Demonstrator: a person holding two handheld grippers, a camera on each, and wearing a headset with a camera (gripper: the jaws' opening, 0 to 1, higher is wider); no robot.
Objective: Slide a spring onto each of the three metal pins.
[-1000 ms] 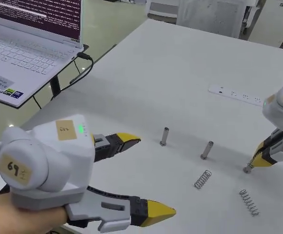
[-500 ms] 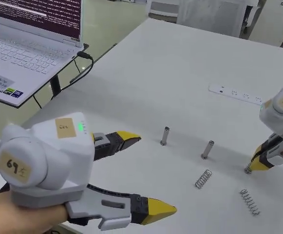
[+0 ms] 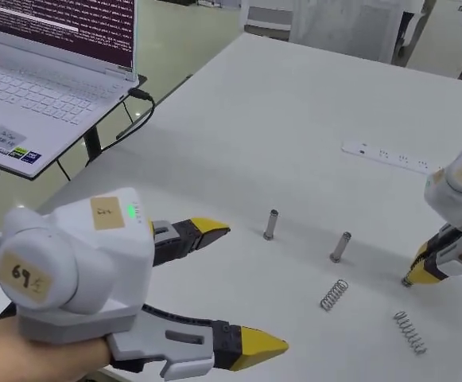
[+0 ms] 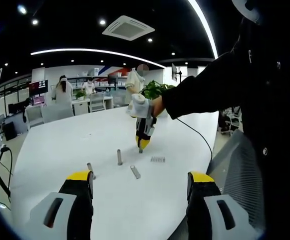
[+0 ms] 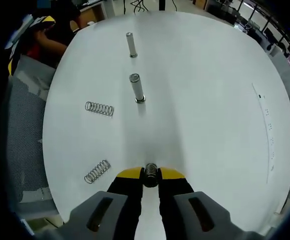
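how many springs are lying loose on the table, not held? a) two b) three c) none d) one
a: one loose spring lies near the middle pin, a second spring lies nearer the right tongs, which grip the third spring.

You've got three springs in your right gripper view: a spring (image 5: 99, 108) at 9 o'clock, a spring (image 5: 97, 171) at 7, a spring (image 5: 150, 172) at 6. Two bare pins at 12: near pin (image 5: 137, 87), far pin (image 5: 131, 44). Head view: one laptop (image 3: 32, 87) at 10, one power strip (image 3: 386, 155) at 3.
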